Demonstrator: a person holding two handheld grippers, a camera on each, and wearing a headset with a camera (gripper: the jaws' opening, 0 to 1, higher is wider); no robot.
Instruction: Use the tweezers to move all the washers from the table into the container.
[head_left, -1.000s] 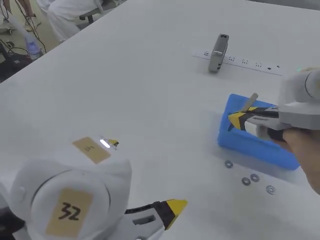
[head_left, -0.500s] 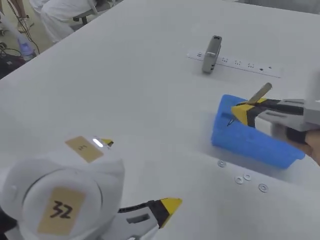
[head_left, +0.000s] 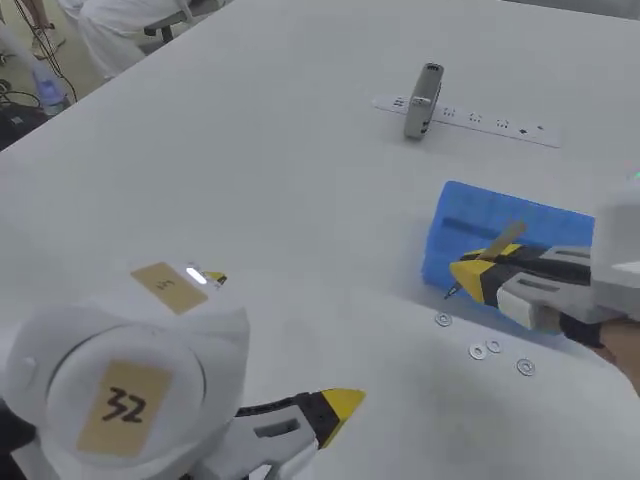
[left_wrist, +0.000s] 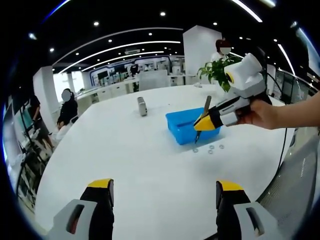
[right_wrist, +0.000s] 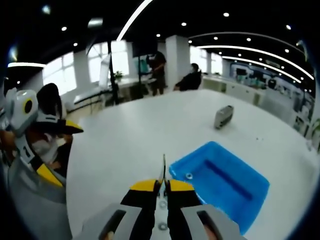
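Observation:
Several small metal washers (head_left: 443, 320) (left_wrist: 210, 150) lie on the white table just in front of the blue container (head_left: 510, 225) (left_wrist: 182, 129) (right_wrist: 220, 182). One washer (right_wrist: 189, 175) rests inside the container. My right gripper (head_left: 470, 277) (left_wrist: 206, 120) (right_wrist: 163, 186) is shut on the tweezers (head_left: 452, 292) (right_wrist: 163, 167), whose tip points down at the table by the container's near wall, close to the nearest washer. My left gripper (head_left: 280, 340) (left_wrist: 165, 192) hovers open and holds nothing, well to the left of the washers.
A white power strip (head_left: 480, 122) with a grey block (head_left: 420, 100) (left_wrist: 142, 106) (right_wrist: 222, 116) on it lies beyond the container. People stand past the table's far edges. The wide white tabletop (head_left: 250, 170) stretches left of the container.
My right gripper has come down and toward me, from over the container to its near side. The tweezers' tip now sits low by the washers. The left gripper has barely shifted.

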